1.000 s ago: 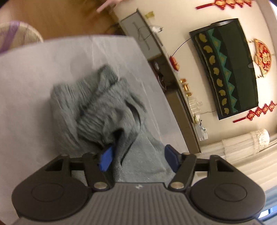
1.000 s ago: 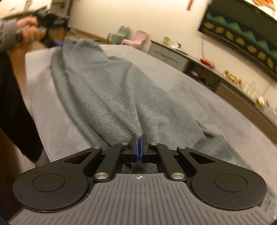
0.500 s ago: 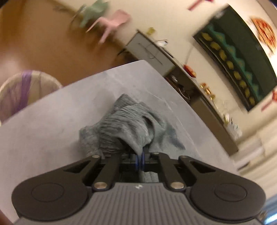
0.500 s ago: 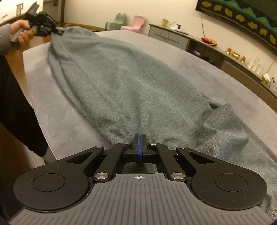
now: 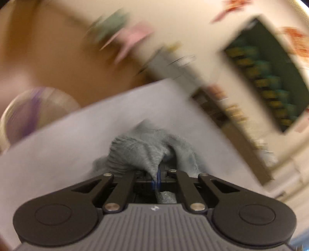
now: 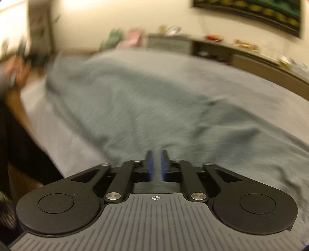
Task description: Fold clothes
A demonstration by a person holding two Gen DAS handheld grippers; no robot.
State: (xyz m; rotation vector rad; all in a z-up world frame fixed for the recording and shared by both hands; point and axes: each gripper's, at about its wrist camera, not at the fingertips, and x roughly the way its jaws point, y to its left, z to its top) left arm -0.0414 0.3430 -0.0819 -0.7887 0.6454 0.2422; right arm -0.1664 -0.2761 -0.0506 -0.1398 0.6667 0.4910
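A grey fleece garment (image 6: 146,108) lies stretched across a grey-covered table (image 6: 63,139). In the left wrist view its bunched end (image 5: 143,152) rises from the table (image 5: 58,154), and my left gripper (image 5: 157,176) is shut on a fold of that cloth. My right gripper (image 6: 156,164) hovers just over the garment's near edge; its jaws are opening, with a narrow gap between the blue pads and no cloth in it. At the far left of the right wrist view a hand (image 6: 17,71) holds the other gripper at the garment's far end. Both views are blurred.
A low sideboard (image 6: 222,52) with small items runs along the far wall under a dark patterned hanging (image 6: 251,11). Small green and pink chairs (image 6: 123,38) stand on the wooden floor. A round woven basket (image 5: 29,115) sits beyond the table's left edge. A dark sleeve (image 6: 11,135) is at left.
My left gripper closed on the bunched end of the garment and kept hold while turning. My right gripper let go of the near edge, parted its pads and shifted sideways.
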